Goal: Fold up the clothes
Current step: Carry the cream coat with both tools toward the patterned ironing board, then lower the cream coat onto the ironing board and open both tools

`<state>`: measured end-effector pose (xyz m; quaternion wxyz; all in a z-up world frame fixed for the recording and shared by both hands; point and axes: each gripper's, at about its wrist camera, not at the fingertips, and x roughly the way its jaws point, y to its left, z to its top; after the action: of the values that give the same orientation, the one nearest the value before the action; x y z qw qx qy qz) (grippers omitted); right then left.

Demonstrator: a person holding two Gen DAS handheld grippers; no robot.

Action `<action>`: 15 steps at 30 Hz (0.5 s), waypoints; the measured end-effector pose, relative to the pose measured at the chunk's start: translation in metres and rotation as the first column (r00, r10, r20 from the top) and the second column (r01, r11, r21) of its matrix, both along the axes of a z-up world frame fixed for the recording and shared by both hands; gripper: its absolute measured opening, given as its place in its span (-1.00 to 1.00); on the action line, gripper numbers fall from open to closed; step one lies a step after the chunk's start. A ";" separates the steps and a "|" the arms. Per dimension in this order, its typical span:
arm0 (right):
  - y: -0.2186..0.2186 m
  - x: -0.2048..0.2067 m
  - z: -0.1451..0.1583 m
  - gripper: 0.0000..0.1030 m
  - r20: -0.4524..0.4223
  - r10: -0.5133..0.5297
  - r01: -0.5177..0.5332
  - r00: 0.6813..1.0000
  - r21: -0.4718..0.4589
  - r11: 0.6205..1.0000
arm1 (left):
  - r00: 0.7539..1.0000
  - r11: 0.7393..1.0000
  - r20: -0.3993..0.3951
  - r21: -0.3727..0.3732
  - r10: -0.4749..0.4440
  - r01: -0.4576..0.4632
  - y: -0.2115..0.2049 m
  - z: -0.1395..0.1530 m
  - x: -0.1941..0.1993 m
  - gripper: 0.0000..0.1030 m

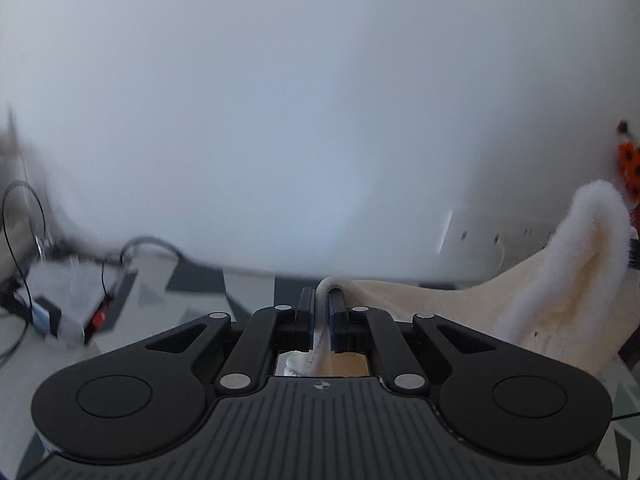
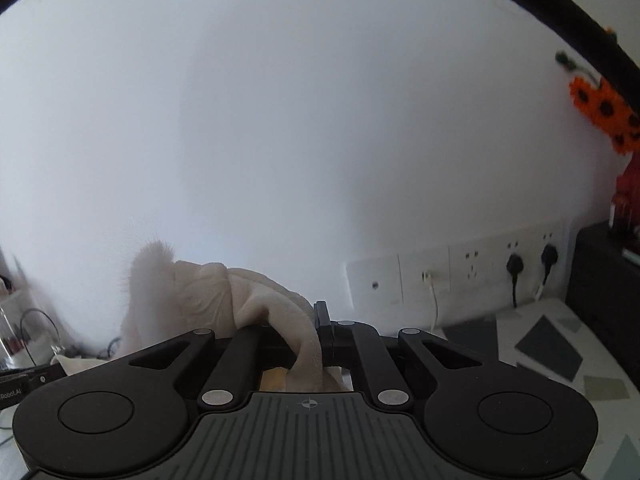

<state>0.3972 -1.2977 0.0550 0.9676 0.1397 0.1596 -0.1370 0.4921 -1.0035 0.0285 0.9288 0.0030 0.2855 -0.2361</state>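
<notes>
The left tongs (image 1: 320, 308) are narrow and pinch an edge of the cream fleece garment (image 1: 540, 300), which runs from them to the right and rises as a fluffy fold at the right edge of the frame. The right tongs (image 2: 318, 320) are also closed on the same cloth, which lies bunched over their left finger. The garment therefore hangs in the air between both tongs, above the desk (image 2: 560, 344).

I judge it soft, light and limp, with a thick pile that is not slippery; the edges or corners are the best places to hold.

The left view alone shows a box with cables (image 1: 76, 312) at lower left. The right view alone shows the wall sockets (image 2: 472, 268) and orange flowers (image 2: 604, 112).
</notes>
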 end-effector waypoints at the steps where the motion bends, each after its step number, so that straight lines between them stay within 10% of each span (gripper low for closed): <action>1: 0.000 0.008 -0.017 -0.88 -0.028 0.002 -0.003 1.000 -0.014 1.000 | 0.998 1.000 -0.058 0.016 0.002 -0.001 -0.005 -0.013 0.010 -0.86; 8: -0.003 0.066 -0.140 -0.88 -0.219 0.006 -0.031 0.976 -0.110 0.993 | 0.989 0.952 -0.129 0.305 0.069 -0.027 -0.049 -0.076 0.049 -0.86; 15: -0.013 0.088 -0.180 -0.88 -0.277 -0.011 -0.005 0.961 -0.059 0.998 | 0.983 0.924 -0.156 0.380 0.101 -0.034 -0.073 -0.102 0.093 -0.86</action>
<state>0.4849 -1.3106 -0.1250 0.9392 0.0906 0.2894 -0.1613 0.5853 -1.0766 -0.0731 0.8903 0.1504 0.4048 -0.1443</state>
